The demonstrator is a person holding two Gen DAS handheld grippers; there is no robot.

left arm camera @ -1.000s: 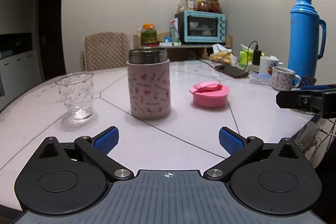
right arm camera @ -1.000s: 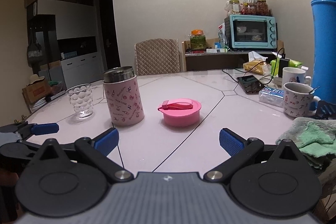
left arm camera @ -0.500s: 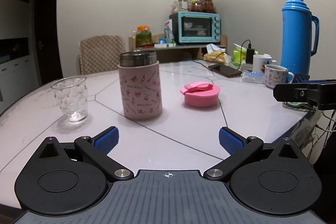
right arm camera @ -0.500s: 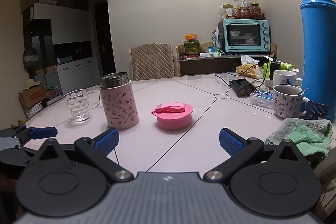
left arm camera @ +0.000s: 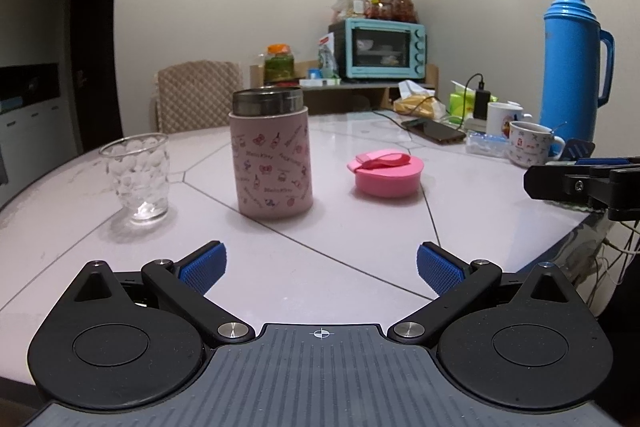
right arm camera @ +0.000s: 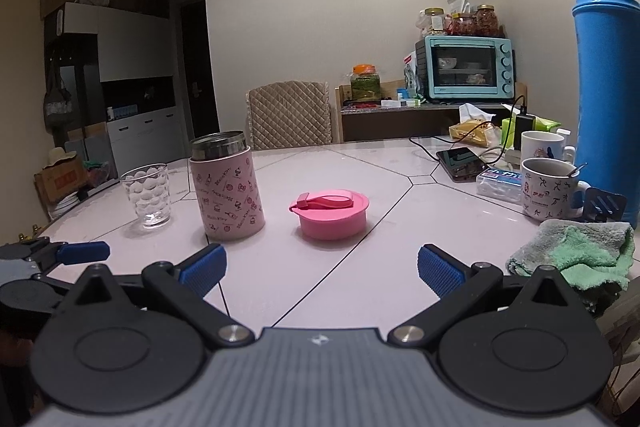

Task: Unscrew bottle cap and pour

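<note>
A pink patterned bottle point(left arm camera: 273, 163) with a bare steel neck stands upright on the white table point(left arm camera: 360, 239); it also shows in the right wrist view point(right arm camera: 226, 191). Its pink cap point(left arm camera: 385, 172) lies on the table to the right of the bottle, apart from it, and shows in the right wrist view too point(right arm camera: 330, 213). A clear glass point(left arm camera: 137, 183) stands left of the bottle, also in the right wrist view point(right arm camera: 147, 195). My left gripper point(left arm camera: 320, 267) is open and empty, well short of the bottle. My right gripper point(right arm camera: 320, 267) is open and empty, short of the cap.
A blue thermos point(left arm camera: 573, 67) and mugs point(right arm camera: 550, 193) stand at the table's right edge, with a phone point(right arm camera: 460, 163) and cables. A green cloth point(right arm camera: 576, 255) lies at the near right edge. A chair point(right arm camera: 290, 115) and a teal oven point(right arm camera: 466, 73) stand behind.
Both grippers have drawn back slightly and shifted view; the bottle, cap and glass have not moved. Both stay open and empty.
</note>
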